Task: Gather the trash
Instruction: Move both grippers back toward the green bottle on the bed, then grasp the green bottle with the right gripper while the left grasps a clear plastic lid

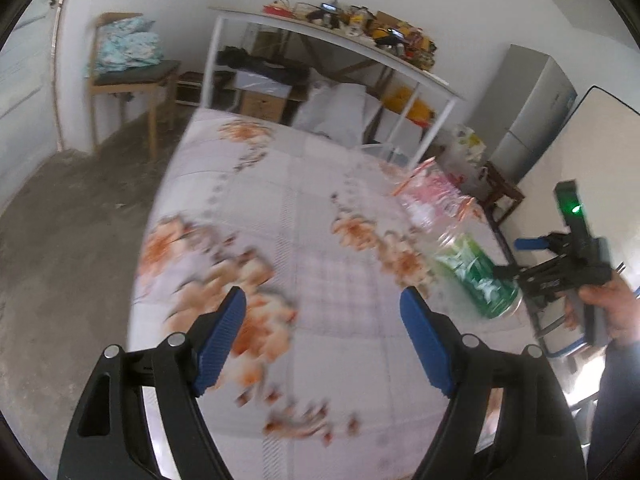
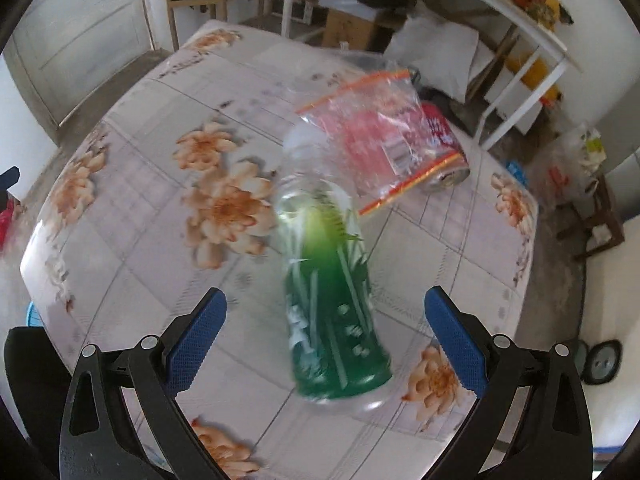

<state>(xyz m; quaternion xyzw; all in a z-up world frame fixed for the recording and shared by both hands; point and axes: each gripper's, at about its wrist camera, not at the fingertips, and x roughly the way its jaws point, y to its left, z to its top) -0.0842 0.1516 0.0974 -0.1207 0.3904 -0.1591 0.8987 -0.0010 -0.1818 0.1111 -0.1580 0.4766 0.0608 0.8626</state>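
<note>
**Bed w/ trash, both tongs released**

Room had a bare concrete floor (image 1: 60,248), white walls & a bed (image 1: 312,208) under a pale checked sheet w/ orange flowers. At far left a wooden chair (image 1: 132,80) stood by the wall w/ folded blue-patterned fabric on its seat. Behind the bed's far end ran a white-framed table (image 1: 332,40), top crowded w/ small items, boxes & a white pillow below it. Further right: a grey cabinet (image 1: 524,112) & a leaning pale panel.

Left gripper (image 1: 322,334) hung over the sheet's flower print, blue pads spread wide and opening a bit more, nothing btwn them, touching nothing. Sheet under it was motion-blurred.

Right of it on the bed lay the trash. The plastic bottle (image 2: 328,280), clear top w/ green label, lay on its side on the sheet. Touching its clear end was a clear zip bag (image 2: 376,140) w/ orange seal strips & pink contents. Just behind the bag, partly covered by it, a red can (image 2: 440,132) lay on its side near the bed's right edge.

Right gripper (image 2: 326,340) was held by a hand (image 1: 612,308) at the bed's right side. Its pads stood wide apart either side of the bottle's green end as seen from the wrist cam, above it, not pressing it: released, gripping nothing.
</note>
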